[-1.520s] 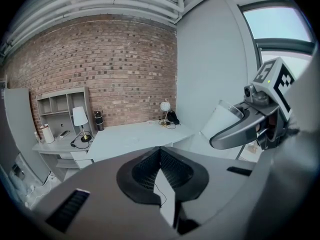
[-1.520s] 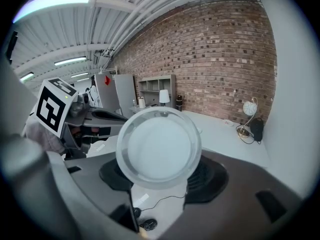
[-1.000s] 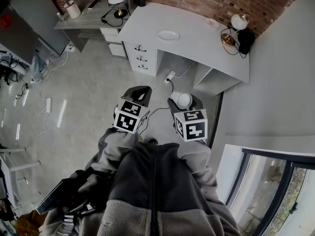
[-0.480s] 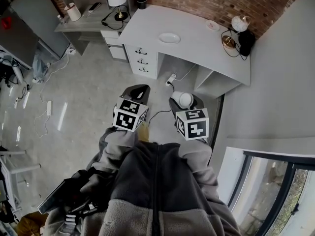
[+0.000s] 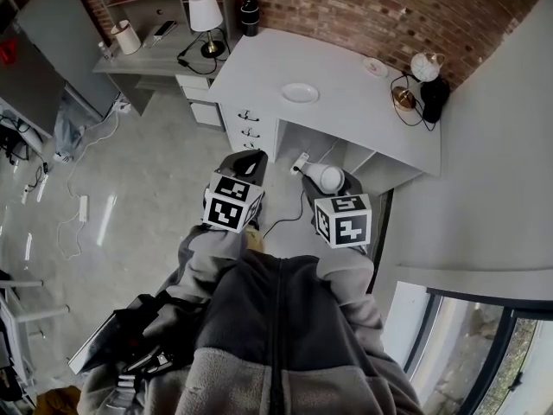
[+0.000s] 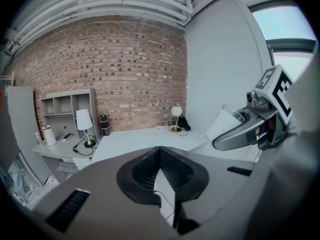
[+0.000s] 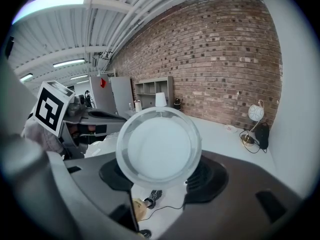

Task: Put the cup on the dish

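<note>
At right gripper (image 7: pixel 160 178), one cup (image 7: pixel 159 145), held

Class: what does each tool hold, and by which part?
The right tool grips the white round cup by its side walls; the left tool holds nothing.

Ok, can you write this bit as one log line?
right claw: holds cup | left claw: shut, empty | dish: bare, on desk

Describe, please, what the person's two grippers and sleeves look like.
The left gripper and right gripper have broad dark grey jaws with ribbed black pads. Each carries a white cube printed with black square markers. The sleeves are grey fleece.
</note>
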